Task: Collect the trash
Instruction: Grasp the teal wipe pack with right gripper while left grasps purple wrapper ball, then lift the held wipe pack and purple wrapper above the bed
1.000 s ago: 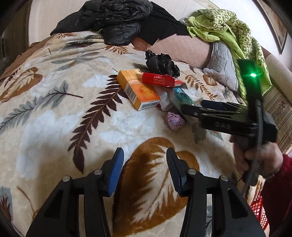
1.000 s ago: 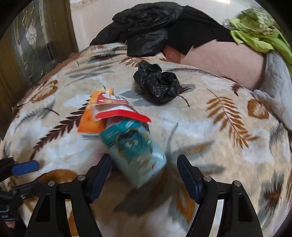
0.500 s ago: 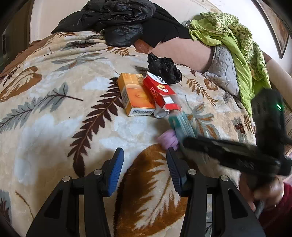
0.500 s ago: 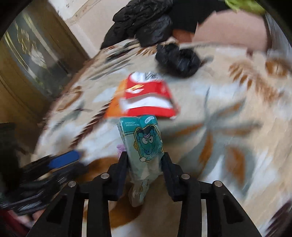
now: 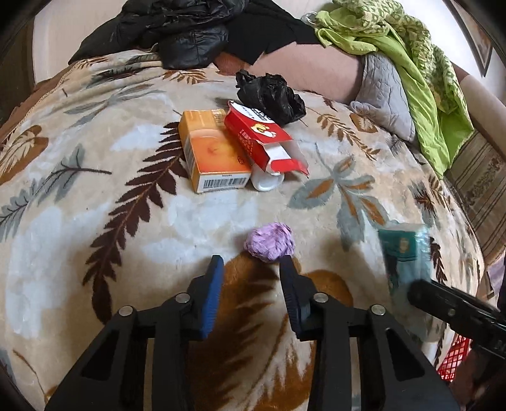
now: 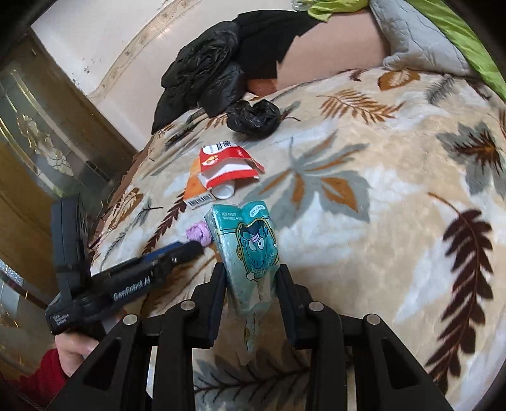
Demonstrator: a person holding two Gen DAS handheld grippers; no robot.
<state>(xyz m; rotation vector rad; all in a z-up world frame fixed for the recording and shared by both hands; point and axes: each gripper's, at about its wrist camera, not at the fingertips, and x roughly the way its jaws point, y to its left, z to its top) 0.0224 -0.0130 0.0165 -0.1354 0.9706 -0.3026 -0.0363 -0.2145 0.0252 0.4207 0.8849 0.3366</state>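
Note:
On the leaf-patterned blanket (image 5: pixel 95 221) lie a purple crumpled wad (image 5: pixel 269 242), an orange box (image 5: pixel 208 148), a torn red carton (image 5: pixel 262 139) over a white cap (image 5: pixel 267 182), and a knotted black bag (image 5: pixel 268 95). My left gripper (image 5: pixel 251 265) hovers just short of the wad, which sits ahead of its right fingertip, not between the pads; its jaws are closing. My right gripper (image 6: pixel 250 268) is shut on a teal snack packet (image 6: pixel 249 249), held above the blanket. That packet (image 5: pixel 404 249) shows blurred at the right of the left wrist view.
A black jacket (image 5: pixel 177 28), a green cloth (image 5: pixel 411 63) and a grey quilted pillow (image 5: pixel 382 95) are heaped along the far side. A red basket (image 5: pixel 452 360) peeks out at the lower right beyond the bed's edge. A glazed wooden door (image 6: pixel 38 151) stands to the left.
My right gripper closed on the teal packet, lifted it off the pile and carried it right while rolling. My left gripper crept toward the purple wad and its jaws narrowed.

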